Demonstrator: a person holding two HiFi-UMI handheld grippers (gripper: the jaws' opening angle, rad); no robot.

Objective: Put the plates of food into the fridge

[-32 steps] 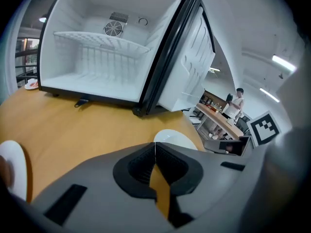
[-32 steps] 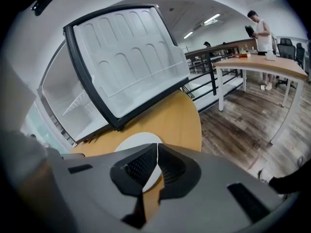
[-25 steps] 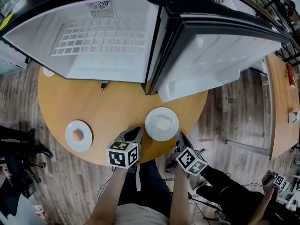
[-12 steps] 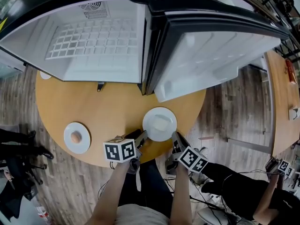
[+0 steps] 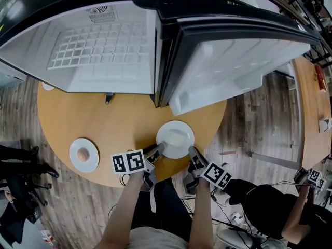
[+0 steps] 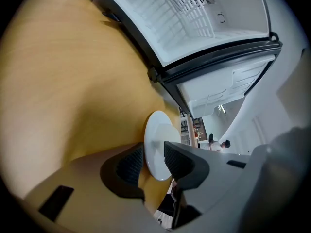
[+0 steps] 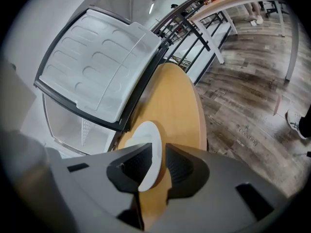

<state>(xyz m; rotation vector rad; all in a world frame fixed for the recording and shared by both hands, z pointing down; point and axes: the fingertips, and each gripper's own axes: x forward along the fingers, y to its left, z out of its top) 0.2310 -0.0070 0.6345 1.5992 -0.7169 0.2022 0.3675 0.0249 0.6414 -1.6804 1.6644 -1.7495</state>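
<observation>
1. Left gripper has slid up to the plate and its marker cube has rolled face-up since a second ago. Its jaws have just been opening and now stand wide, one on each side of the left near rim, with neither pad pressing.
2. Right gripper has also closed in. Its jaws have just been opening to a narrower gap that straddles the right near rim without clamping it.
3. Both jaw pairs hide the plate's near rim. The fridge cuts off a white thing at the table's far-left edge.
4. A second plate sits well to the left and carries a small orange-brown round.
5. The plate between the grippers is white, rests on the table before the open door, and holds a pale squarish block.
</observation>
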